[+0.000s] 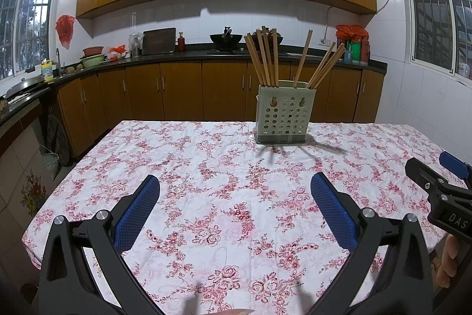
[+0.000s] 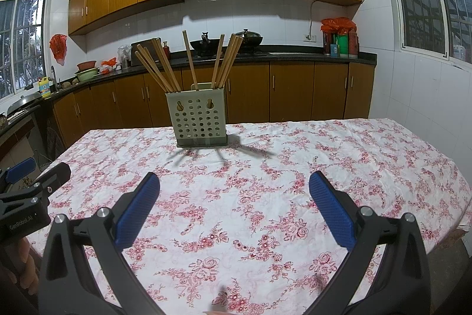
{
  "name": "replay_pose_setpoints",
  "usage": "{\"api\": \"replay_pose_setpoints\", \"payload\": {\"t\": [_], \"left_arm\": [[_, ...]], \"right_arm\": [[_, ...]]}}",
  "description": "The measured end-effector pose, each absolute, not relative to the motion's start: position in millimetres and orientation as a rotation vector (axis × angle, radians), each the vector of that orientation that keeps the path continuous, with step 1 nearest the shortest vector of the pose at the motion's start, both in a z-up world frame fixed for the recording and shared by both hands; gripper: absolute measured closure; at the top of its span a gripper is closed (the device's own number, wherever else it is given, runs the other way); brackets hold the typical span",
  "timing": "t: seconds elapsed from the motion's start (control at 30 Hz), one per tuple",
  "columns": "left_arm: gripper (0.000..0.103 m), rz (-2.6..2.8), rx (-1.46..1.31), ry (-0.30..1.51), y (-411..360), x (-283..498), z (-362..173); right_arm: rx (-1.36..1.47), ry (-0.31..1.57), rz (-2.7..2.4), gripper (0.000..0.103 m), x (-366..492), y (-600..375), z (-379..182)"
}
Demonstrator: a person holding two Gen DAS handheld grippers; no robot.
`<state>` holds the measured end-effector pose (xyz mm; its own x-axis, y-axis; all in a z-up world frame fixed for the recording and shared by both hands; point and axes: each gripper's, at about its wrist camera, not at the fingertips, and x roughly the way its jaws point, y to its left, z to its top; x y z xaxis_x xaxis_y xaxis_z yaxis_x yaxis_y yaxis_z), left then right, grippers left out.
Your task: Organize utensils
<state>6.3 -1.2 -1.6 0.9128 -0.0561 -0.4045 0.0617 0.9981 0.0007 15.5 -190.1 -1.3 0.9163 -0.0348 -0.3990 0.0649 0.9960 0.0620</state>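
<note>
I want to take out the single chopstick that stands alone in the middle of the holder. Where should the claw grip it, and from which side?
Grip the lone chopstick on its upper shaft, well above the holder's rim, coming from above and the front. There it stands free, apart from the bunches leaning on either side. The open right claw seems the better choice, since the holder is more central in its view.

Open tablecloth (image 1: pixel 224 197) ahead, only obstacle utensil holder (image 1: pixel 284 115) w/ splayed chopsticks (image 1: pixel 265 58) mid-table

A pale green perforated utensil holder (image 2: pixel 201 118) full of wooden chopsticks (image 2: pixel 188 62) stands far on a floral tablecloth (image 2: pixel 265 197). The right gripper (image 2: pixel 234 208) hovers near, jaws wide apart.
</note>
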Motion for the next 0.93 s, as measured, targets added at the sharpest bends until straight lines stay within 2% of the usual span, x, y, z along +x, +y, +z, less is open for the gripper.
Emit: {"api": "replay_pose_setpoints", "payload": {"t": [0.93], "left_arm": [[0.002,-0.063,0.012,0.422,-0.9,6.9,-3.0]], "right_arm": [[0.08,0.416,-0.052,0.004,16.0,-189.1,-5.5]]}}
